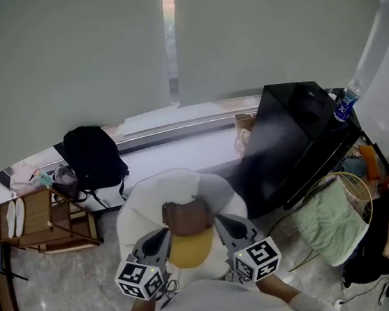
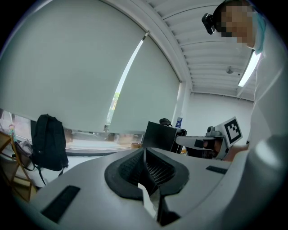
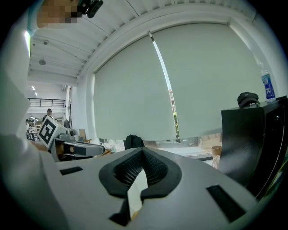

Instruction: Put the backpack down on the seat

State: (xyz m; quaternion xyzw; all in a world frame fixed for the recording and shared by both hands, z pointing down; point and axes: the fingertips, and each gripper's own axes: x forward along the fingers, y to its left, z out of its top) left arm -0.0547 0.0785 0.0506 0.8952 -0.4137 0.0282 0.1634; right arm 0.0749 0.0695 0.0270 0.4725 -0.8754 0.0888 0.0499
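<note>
In the head view a wire basket (image 1: 350,188) at the right holds a folded green cloth (image 1: 325,219), and a wooden rack (image 1: 44,222) at the left holds pale, plate-like things that are hard to make out. The backpack (image 1: 95,156) stands upright on the ledge (image 1: 187,149) below the window blind, well apart from both grippers. The left gripper (image 1: 163,234) and right gripper (image 1: 222,222) are low in the picture, close to the person's body. A black cabinet (image 1: 295,146) with a bottle (image 1: 345,103) on top stands at the right. The pale shape with a brown and a yellow patch between the grippers cannot be identified. In the left gripper view the left gripper (image 2: 145,155) has its fingers (image 2: 130,168) pressed together with nothing pinched. The backpack (image 2: 48,141) is far off to the left of the fingers, its lower part cut off by the gripper's body. The right gripper shows only by its marker cube and back end at the right edge. In the right gripper view the right gripper (image 3: 142,155) also has its fingers (image 3: 123,173) pressed together and empty. Only the top of the backpack (image 3: 134,141) shows, small and distant just beyond the fingertips. The cabinet (image 3: 254,143) at the right carries the bottle (image 3: 267,87) and a dark cap (image 3: 248,99).
</note>
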